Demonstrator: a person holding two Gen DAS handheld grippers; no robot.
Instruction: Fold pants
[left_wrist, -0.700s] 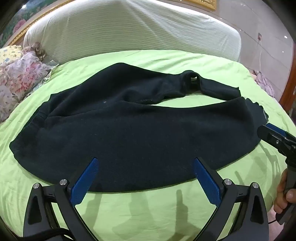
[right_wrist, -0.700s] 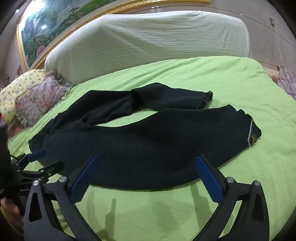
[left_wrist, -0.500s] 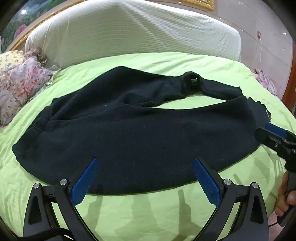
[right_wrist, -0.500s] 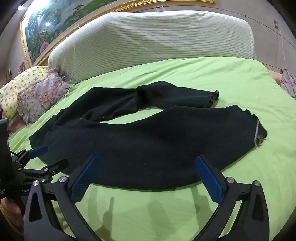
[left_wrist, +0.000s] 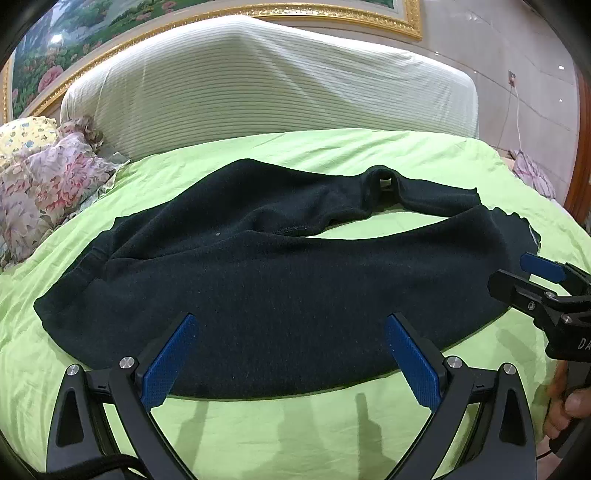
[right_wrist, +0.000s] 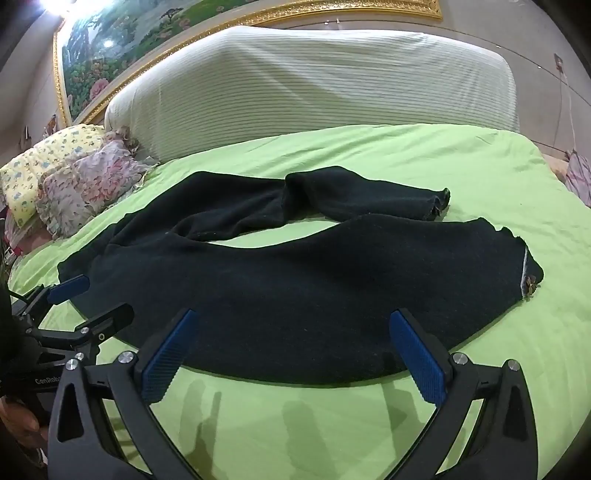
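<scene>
Black pants (left_wrist: 280, 280) lie spread across a lime-green bed sheet (left_wrist: 295, 428), waistband to the left, both legs running right; the far leg is bent over on itself. My left gripper (left_wrist: 291, 332) hangs open above the near edge of the pants, nothing between its blue pads. In the right wrist view the same pants (right_wrist: 295, 280) fill the middle, and my right gripper (right_wrist: 291, 328) is open over the near leg, holding nothing. Each gripper also shows in the other's view: the right gripper (left_wrist: 517, 273) near the leg cuff, the left gripper (right_wrist: 92, 299) by the waistband.
A white ribbed headboard (left_wrist: 273, 96) stands behind the bed, under a gold-framed painting (right_wrist: 192, 22). Floral pillows (left_wrist: 40, 192) pile up at the left. A hand (left_wrist: 565, 406) grips the right tool's handle at the right edge. Bare sheet (right_wrist: 295, 424) lies in front of the pants.
Both views have tilted up a little, so the pants sit lower in each frame and more headboard shows. The jaws stay wide and the pants have not moved.
</scene>
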